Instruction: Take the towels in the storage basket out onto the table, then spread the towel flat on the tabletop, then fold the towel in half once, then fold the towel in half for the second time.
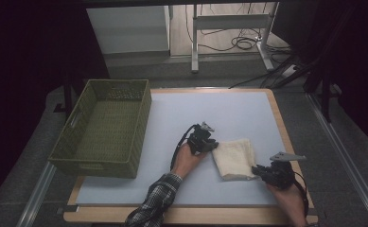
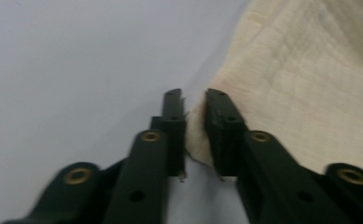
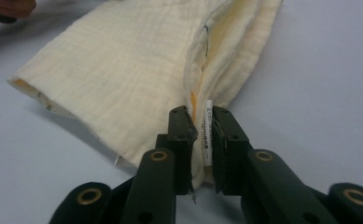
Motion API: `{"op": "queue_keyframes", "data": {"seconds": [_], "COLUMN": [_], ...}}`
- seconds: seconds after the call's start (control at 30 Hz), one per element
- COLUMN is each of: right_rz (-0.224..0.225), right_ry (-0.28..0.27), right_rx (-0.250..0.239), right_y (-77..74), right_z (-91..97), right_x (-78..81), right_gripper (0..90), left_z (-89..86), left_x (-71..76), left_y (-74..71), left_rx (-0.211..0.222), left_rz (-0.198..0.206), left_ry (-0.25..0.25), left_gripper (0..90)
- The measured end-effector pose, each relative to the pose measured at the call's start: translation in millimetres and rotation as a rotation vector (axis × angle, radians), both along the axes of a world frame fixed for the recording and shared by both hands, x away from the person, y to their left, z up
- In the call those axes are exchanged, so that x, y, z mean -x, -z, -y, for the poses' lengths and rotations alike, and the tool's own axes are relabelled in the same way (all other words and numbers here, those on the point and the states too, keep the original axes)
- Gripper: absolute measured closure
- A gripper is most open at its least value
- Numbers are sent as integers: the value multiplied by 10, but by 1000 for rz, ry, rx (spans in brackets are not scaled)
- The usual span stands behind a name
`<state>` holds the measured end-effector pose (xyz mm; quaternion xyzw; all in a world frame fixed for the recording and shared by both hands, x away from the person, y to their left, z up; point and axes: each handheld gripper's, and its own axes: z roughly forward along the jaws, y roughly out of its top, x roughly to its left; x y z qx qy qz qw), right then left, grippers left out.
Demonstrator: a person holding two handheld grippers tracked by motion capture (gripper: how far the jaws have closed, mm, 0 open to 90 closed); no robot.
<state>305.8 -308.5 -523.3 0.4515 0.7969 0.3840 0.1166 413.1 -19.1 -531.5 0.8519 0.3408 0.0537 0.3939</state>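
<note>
A folded cream towel (image 1: 233,158) lies on the pale blue mat (image 1: 219,109), near the front right. My left gripper (image 1: 212,147) is at the towel's left edge, and in the left gripper view its jaws (image 2: 193,95) pinch a corner of the towel (image 2: 300,70). My right gripper (image 1: 256,170) is at the towel's front right corner. In the right gripper view its jaws (image 3: 200,112) are shut on the layered edge of the towel (image 3: 123,70), with a small white label between them.
A green woven basket (image 1: 77,161) stands on the left side of the table and has nothing in it. The table's wooden border (image 1: 285,137) frames the mat. Beyond the far edge are desk legs and cables on the floor (image 1: 238,42).
</note>
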Motion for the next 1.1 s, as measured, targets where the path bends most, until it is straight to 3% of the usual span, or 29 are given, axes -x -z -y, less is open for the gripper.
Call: {"op": "queue_keyframes", "data": {"seconds": [0.1,0.17,0.2,0.33,0.43,0.6,1.1], "right_rz": [7,5,6,18,39,52,101], "right_ry": [6,3,1,-13,-31,-53,-124], "right_rx": [16,15,-9,-29,-47,-56,-70], "right_y": [-15,-23,-44,-102,-177,-230,-442], "right_z": [-23,-25,-22,-26,-66,-113,-420], "right_x": [12,11,11,23,45,53,-17], "right_gripper": [822,823,824,824,823,823,821], "left_z": [29,22,-2,-45,-96,-152,-454], "left_x": [28,34,37,37,62,85,109], "left_y": [-30,-43,-72,-146,-263,-355,-591], "left_rx": [-35,-35,-23,-8,-2,11,-28], "left_rz": [37,53,72,90,117,133,173], "left_ry": [17,20,16,15,15,9,-32], "left_gripper": [862,864,865,861,860,859,858]}}
